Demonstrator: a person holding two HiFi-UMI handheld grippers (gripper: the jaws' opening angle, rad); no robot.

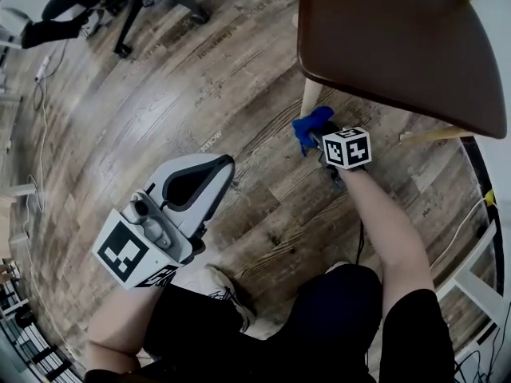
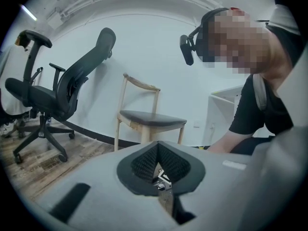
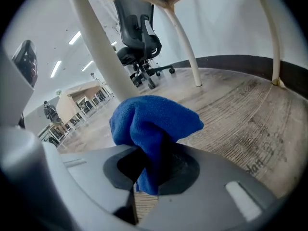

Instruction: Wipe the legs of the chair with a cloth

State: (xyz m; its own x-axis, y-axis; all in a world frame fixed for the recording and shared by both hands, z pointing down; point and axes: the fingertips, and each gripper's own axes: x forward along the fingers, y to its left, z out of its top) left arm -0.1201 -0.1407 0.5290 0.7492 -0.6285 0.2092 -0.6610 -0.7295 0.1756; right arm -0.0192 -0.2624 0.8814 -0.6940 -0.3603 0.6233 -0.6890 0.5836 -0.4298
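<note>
Bunching up out of the right gripper (image 3: 151,174), a blue cloth (image 3: 151,121) is pinched fast between the jaws. It is held low over the wooden floor (image 1: 200,94), just beside the pale front leg (image 1: 310,98) under the near corner of the brown-seated chair (image 1: 407,38). Whether cloth and leg touch cannot be made out. The left gripper (image 1: 223,164) is held well apart from the chair, over the open middle of the floor, its jaws together on nothing. A black office chair (image 2: 53,93) is seen near the floor's far edge, by the white wall.
</note>
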